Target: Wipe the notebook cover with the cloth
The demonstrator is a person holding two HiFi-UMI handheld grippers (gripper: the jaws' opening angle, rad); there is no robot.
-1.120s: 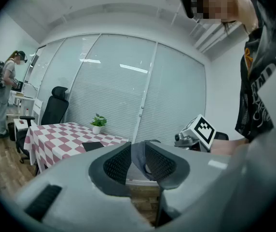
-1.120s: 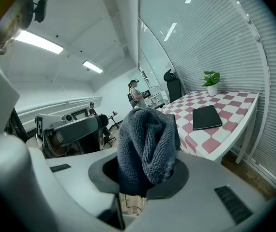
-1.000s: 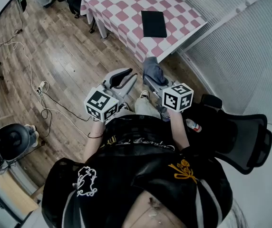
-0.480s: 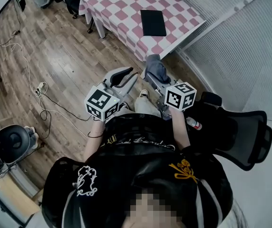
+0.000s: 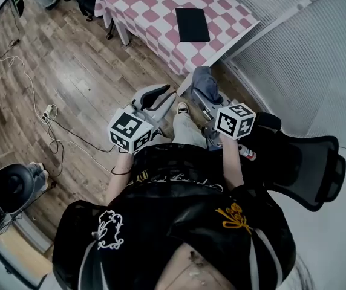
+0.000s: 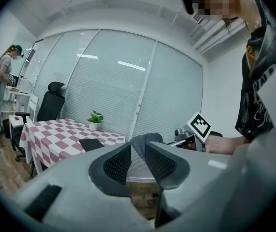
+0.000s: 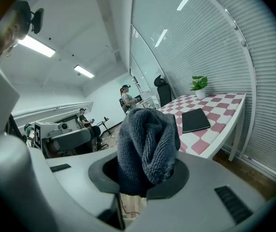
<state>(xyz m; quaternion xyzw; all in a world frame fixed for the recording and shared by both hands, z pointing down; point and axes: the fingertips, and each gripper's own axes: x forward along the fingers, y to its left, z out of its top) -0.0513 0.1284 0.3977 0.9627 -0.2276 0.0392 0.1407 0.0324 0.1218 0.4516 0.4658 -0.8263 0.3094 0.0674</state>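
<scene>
Far left in the head view, a power strip (image 5: 48, 110) with trailing cables lies on the wood floor (image 5: 94, 59).

Left tongs (image 5: 164, 96): held in the air over the floor, just left of the right tongs and pointing toward the bench (image 5: 161, 17). The left gripper view shows their pads apart by a narrow gap, with nothing between them. Through that gap the cloth is seen beyond.

Right tongs (image 5: 202, 101): held at about the same height, clamped on the cloth (image 5: 204, 83). In the right gripper view the cloth (image 7: 145, 146) is a dark grey, looped-pile piece. It is bunched up between the two pads and rises well above them. It touches nothing else and hangs short of the bench edge.

Notebook (image 5: 192, 25): black, closed, lying flat on the pink-and-white checked bench, toward the side nearest the window blinds. It is well apart from the cloth and from both tongs. In the right gripper view it lies to the right of the cloth, with a small potted plant (image 7: 199, 86) standing farther along the same bench.

Far right in the head view, a black office chair (image 5: 306, 162) stands beside the person's right arm.
</scene>
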